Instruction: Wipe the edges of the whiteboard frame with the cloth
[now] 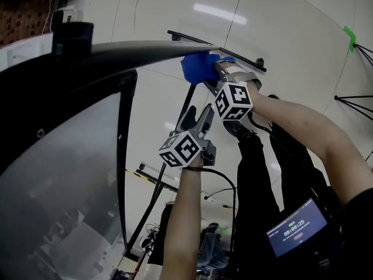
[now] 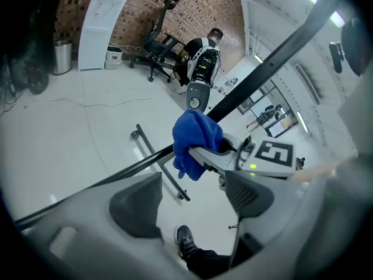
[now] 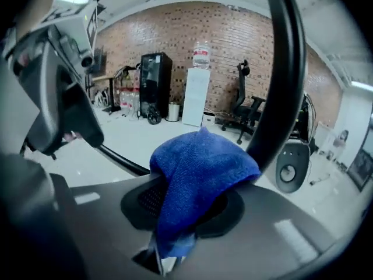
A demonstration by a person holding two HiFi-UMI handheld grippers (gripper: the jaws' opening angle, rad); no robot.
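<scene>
Pale floor fills the top of the head view, with the dark frame arcing across it. At top centre the right gripper pinches the cloth against that edge. Below it the left gripper hangs with jaws spread and empty. Only a bunched fold looks clamped, so dragging along the edge could tug the cloth free.

1. Our left gripper had a pale grey body and two dark, ribbed pads.
2. Each gripper carried a white cube with black square markers. The right gripper also showed a small green light.
3. A thin black cable ran from the left gripper.
4. We wore black trousers, a dark shoe and a black short sleeve.
5. A dark device on our front had a lit bluish screen showing digits.
</scene>
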